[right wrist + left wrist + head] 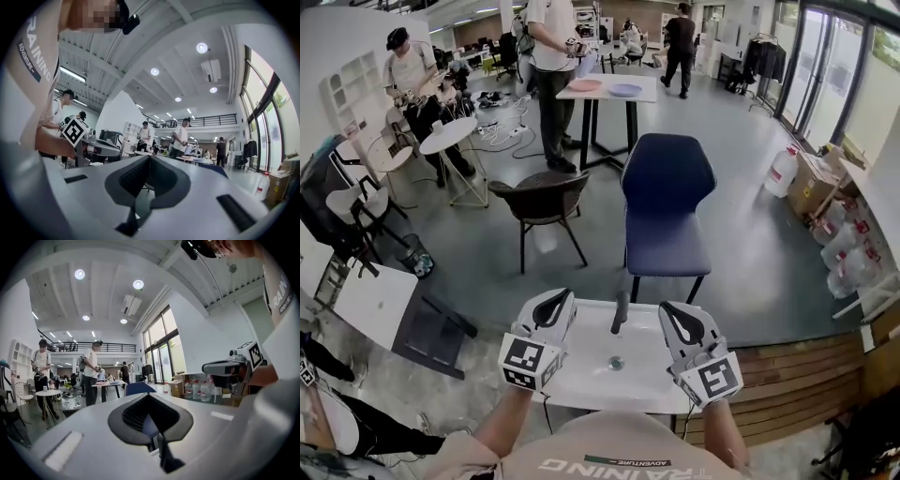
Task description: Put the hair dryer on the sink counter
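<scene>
No hair dryer shows in any view. The white sink counter (577,377) lies right below me, with a dark faucet (620,313) at its back edge and a drain (616,363) in the basin. My left gripper (553,306) hovers over the counter's left side, jaws closed together with nothing between them (149,394). Over the right side my right gripper (679,317) is likewise shut and empty (149,156). Both point away from me and upward. Each gripper view catches the other one: the right gripper (229,369) and the left gripper (100,147).
Just beyond the sink stands a blue chair (666,202), with a dark chair (542,201) to its left. A wooden platform (792,380) adjoins the sink on the right. Boxes and water jugs (811,183) line the right wall. Several people stand at tables farther back.
</scene>
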Tool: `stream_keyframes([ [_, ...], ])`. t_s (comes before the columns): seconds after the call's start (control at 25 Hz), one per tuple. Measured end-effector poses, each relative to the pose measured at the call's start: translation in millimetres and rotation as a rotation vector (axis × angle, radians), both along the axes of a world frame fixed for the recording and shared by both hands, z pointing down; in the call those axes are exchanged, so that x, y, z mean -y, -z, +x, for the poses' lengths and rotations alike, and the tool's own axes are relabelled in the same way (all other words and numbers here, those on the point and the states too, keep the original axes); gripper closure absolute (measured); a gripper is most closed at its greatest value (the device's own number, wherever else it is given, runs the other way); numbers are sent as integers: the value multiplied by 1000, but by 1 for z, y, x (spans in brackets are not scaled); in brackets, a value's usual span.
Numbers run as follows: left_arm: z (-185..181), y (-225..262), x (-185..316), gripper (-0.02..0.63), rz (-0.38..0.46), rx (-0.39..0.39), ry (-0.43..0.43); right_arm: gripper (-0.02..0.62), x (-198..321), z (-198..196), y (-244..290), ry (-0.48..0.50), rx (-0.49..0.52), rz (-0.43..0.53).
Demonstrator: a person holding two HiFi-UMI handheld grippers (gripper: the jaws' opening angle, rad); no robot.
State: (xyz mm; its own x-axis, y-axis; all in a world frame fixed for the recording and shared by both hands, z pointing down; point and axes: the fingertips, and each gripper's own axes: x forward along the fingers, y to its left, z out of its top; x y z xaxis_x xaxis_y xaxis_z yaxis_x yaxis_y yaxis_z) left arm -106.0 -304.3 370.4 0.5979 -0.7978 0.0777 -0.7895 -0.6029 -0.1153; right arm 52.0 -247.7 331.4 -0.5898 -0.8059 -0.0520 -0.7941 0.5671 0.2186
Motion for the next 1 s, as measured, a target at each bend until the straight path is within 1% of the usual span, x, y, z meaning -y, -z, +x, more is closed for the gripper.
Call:
stream_keyframes([
  [0.08,1,-3,1,600,9,5,-7,589,-1,1,-2,-15,-9,8],
  [0.16,2,-7,2,600,4,-8,-11,590,-2,1,-7,-20,-10,2],
  [0.44,12,-8,2,600,-2,-6,-27,591,-3,1,-18,-4,-15,-28],
  [0.56,10,-9,3,600,-3,-3,-24,591,-1,-1,-21,5,-15,-39],
  [0.76,10,-11,5,600,-10,-5,-17,591,1,1,-27,18,-55,-33],
  [1.0,8,-11,4,600,-5,-5,-5,591,2,1,-33,31,-48,-39],
])
